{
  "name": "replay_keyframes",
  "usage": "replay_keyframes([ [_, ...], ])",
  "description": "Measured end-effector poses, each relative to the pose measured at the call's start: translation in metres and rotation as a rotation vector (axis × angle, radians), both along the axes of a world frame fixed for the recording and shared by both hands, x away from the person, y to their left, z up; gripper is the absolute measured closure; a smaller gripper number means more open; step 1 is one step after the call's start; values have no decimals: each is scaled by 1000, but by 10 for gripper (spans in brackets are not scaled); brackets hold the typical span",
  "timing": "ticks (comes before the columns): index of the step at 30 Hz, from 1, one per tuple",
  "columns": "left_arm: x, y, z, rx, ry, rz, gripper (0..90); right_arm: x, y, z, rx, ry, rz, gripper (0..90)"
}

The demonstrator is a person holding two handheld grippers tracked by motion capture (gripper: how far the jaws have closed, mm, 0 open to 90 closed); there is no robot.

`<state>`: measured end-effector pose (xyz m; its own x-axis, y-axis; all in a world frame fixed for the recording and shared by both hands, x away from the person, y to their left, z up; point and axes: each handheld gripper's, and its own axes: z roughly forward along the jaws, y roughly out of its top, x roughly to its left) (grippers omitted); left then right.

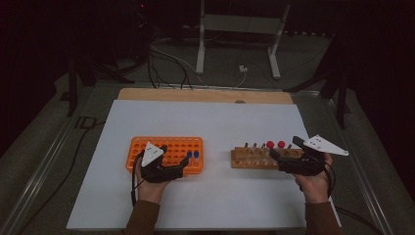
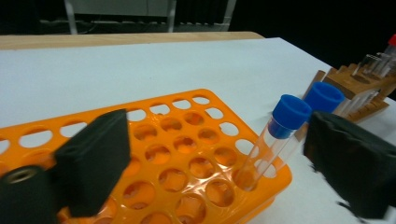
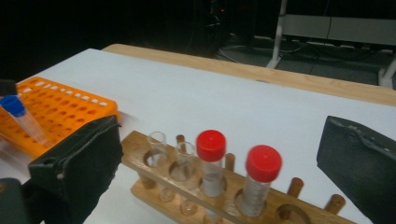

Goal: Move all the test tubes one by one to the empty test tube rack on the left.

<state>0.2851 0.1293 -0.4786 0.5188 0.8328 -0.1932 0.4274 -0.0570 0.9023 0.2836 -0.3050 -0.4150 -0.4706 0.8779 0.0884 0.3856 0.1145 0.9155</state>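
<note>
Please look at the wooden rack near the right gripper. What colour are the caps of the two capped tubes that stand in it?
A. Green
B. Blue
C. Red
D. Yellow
C: in the right gripper view, two tubes with red caps stand upright side by side in the wooden rack; the blue-capped tubes are in the orange rack.
</note>
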Motion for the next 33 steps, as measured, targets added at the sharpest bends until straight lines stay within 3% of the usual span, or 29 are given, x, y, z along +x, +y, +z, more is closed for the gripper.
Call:
replay_keyframes([
  [8,-2,5,5,-9,-28,25,3,6,-11,-10,-10,18,-26,126],
  [13,-1,6,5,-6,-10,28,4,7,-17,-17,-55,17,-55,314],
  [19,-1,5,5,-12,-6,24,4,12,-19,-30,-75,46,-34,564],
  [33,-1,6,6,-25,-3,24,4,20,-16,-49,-69,85,-24,700],
])
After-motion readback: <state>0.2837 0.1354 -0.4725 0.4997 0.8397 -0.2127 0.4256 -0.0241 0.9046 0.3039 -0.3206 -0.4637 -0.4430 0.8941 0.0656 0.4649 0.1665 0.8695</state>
